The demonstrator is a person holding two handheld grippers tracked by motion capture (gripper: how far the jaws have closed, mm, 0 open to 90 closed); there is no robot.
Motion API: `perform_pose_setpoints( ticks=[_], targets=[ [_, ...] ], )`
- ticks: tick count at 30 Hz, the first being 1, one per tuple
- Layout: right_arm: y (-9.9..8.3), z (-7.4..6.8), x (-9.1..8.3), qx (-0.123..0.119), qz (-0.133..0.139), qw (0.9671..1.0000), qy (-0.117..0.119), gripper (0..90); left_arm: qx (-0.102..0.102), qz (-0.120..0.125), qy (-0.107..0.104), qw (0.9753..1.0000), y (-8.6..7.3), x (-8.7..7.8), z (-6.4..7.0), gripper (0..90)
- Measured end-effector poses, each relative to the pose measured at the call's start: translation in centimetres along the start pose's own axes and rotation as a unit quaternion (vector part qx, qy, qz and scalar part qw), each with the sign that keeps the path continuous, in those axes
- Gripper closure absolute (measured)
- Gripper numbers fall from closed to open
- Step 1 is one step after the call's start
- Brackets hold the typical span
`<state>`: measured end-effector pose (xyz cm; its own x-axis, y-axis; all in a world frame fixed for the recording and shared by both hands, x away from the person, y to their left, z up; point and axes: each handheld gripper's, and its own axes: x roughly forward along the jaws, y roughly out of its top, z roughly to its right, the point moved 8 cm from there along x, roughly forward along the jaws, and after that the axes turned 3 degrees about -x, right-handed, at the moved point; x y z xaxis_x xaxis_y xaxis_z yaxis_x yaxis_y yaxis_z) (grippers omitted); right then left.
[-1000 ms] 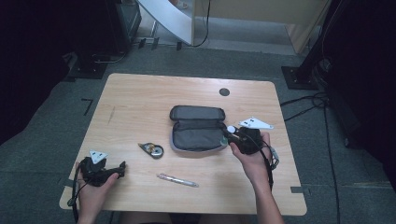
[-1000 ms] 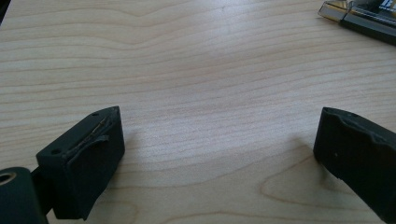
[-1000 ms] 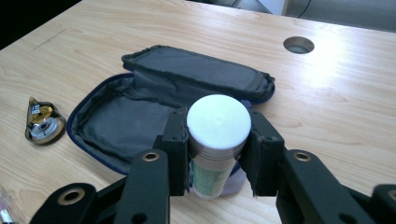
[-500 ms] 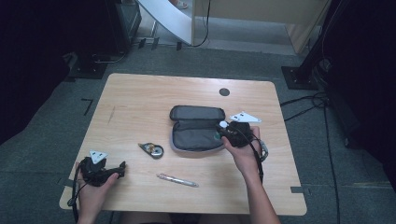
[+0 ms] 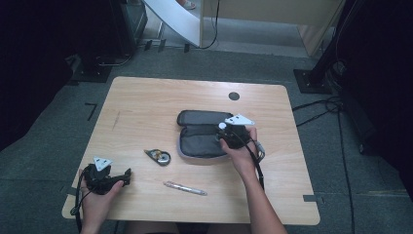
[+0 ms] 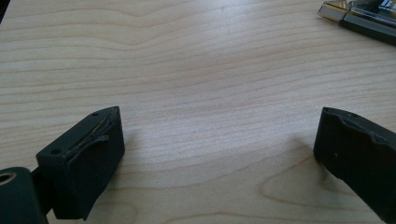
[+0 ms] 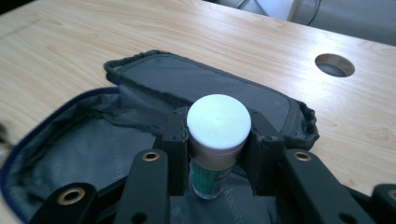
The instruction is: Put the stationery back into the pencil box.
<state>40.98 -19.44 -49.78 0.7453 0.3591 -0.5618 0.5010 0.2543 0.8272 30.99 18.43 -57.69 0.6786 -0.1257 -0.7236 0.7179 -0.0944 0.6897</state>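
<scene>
A small tube with a white cap [image 7: 218, 122] and a green-printed label, most likely a glue stick, is held upright between the jaws of the right hand-held gripper [image 7: 218, 140], which is clenched on its body just below the cap. In the high view the white cap [image 5: 222, 126] appears at the front of the right hand-held gripper [image 5: 233, 136], above the near half of the case. The tube hangs over the interior of an open grey pencil case [image 7: 93, 140] with a dark blue zip edge; whether its lower end touches the lining cannot be told. The case [image 5: 197, 141] lies unzipped and folded flat near the middle of the bench [image 5: 146, 102], its lid half towards the far edge. The right hand [image 5: 241, 151] grips the tool from the near side, with the cable trailing back along the forearm.

Left of the case, apart from it, lies a small round metallic item [image 5: 159, 156], too small to identify. A slim pen [image 5: 185, 188] lies nearer the front edge. A round cable hole [image 5: 234, 96] sits towards the far edge of the bench.

The left hand-held gripper [image 5: 104, 176] rests at the near left corner in the left hand [image 5: 100, 195]. In its own view the jaws stand wide apart and released over bare wood [image 6: 205, 93], grasping nothing.
</scene>
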Motion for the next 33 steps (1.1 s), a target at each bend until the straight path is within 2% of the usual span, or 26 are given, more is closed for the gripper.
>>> perform_pose_setpoints(
  ticks=[1, 4, 8, 9, 14, 17, 23, 26, 28, 29, 30, 32, 33],
  targets=[
    [-0.4, -0.1, 0.5, -0.009, -0.005, 0.9999, -0.002, 65.4, 0.0, 0.0, 0.0, 1.0, 0.0, 0.0, 0.0, 2.1],
    [-0.8, -0.2, 0.7, -0.016, -0.003, 0.9999, 0.0, 65.4, 0.0, 0.0, 0.0, 1.0, 0.0, 0.0, 0.0, 2.1],
    [-1.2, 0.0, 0.0, -0.006, -0.004, 0.9999, 0.013, 65.4, 0.0, 0.0, 0.0, 1.0, 0.0, 0.0, 0.0, 2.1],
    [-1.6, -0.1, -0.6, -0.004, -0.011, 0.9997, 0.023, 65.3, 0.0, 0.0, 0.0, 1.0, 0.0, 0.0, 0.0, 2.1],
    [-2.8, 0.0, -1.8, -0.003, -0.025, 0.999, 0.037, 65.3, 0.0, 0.0, 0.0, 1.0, 0.0, 0.0, 0.0, 2.1],
    [-4.5, -0.1, -2.6, 0.005, -0.048, 0.9973, 0.056, 65.3, 0.0, 0.0, 0.0, 1.0, 0.0, 0.0, 0.0, 2.1],
    [-5.5, -0.5, -2.0, 0.004, -0.07, 0.9944, 0.079, 65.0, 0.0, 0.0, 0.0, 1.0, 0.0, 0.0, 0.0, 2.1],
    [-5.4, -0.5, -1.7, 0.002, -0.073, 0.9946, 0.074, 64.9, 0.0, 0.0, 0.0, 1.0, 0.0, 0.0, 0.0, 2.1],
    [-5.4, -0.3, -1.3, 0.005, -0.08, 0.995, 0.06, 63.8, 0.0, 0.0, 0.0, 1.0, 0.0, 0.0, 0.0, 2.1],
    [-5.5, 0.0, -0.8, 0.004, -0.087, 0.9955, 0.038, 58.8, 0.0, 0.0, 0.0, 1.0, 0.0, 0.0, 0.0, 2.1],
    [-5.5, 0.0, -0.8, 0.004, -0.087, 0.9955, 0.038, 58.8, 0.0, 0.0, 0.0, 1.0, 0.0, 0.0, 0.0, 2.1],
    [-5.5, 0.4, -0.6, 0.001, -0.089, 0.9958, 0.019, 56.8, 0.0, 0.0, 0.0, 1.0, 0.0, 0.0, 0.0, 2.1],
    [-5.3, 0.6, -0.4, -0.006, -0.09, 0.996, 0.001, 56.2, 0.0, 0.0, 0.0, 1.0, 0.0, 0.0, 0.0, 2.1]
  ],
)
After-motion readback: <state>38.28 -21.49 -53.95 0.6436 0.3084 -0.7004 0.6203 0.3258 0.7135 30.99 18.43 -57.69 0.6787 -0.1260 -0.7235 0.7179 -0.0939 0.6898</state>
